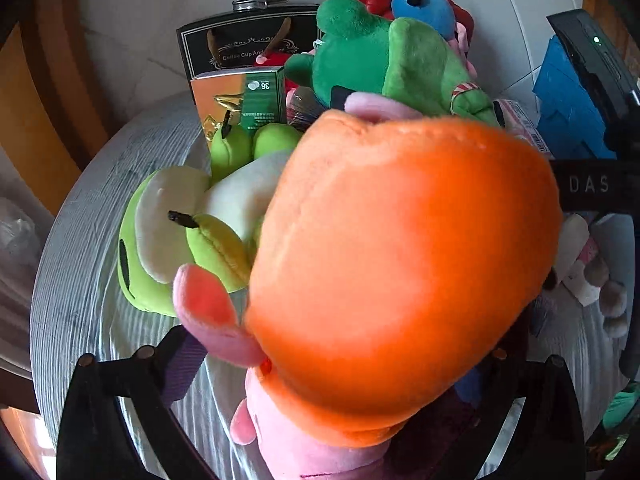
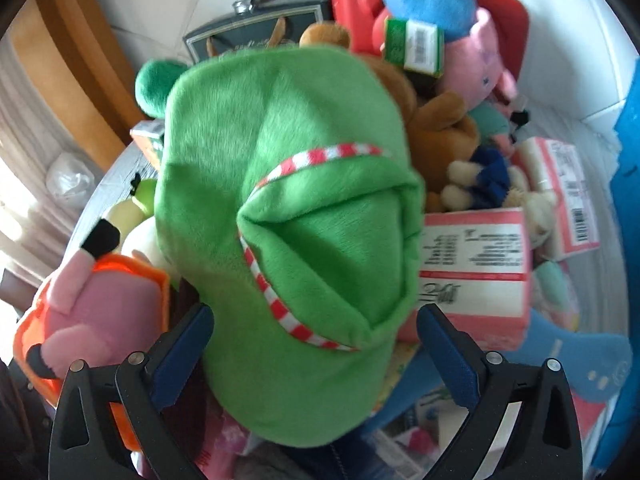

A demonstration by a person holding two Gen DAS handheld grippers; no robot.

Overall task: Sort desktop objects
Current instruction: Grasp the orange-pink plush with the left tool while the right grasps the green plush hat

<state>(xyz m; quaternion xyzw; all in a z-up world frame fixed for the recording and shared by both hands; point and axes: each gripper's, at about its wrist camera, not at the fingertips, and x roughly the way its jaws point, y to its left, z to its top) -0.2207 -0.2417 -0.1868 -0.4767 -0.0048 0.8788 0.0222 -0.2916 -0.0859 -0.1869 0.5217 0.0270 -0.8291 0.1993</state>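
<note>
A big orange and pink plush toy (image 1: 400,260) fills the left wrist view, lying between the fingers of my left gripper (image 1: 340,364). The jaws stand wide. The left pad (image 1: 182,364) is apart from the toy's body, and the right finger is mostly hidden behind it. My right gripper (image 2: 318,348) is shut on a green plush toy (image 2: 288,208) with red-and-white striped trim, its blue pads (image 2: 188,348) at the toy's two sides. The orange and pink plush (image 2: 100,304) also shows at lower left in the right wrist view.
A round grey table (image 1: 80,280) carries a crowded pile: light-green apple plushes (image 1: 180,232), a black coffee-cup box (image 1: 248,52), a green carton (image 1: 262,98), a red basket (image 2: 508,12) with blue and pink plushes, a brown bear (image 2: 436,120), pink-edged boxes (image 2: 476,256) and blue folders (image 1: 568,112).
</note>
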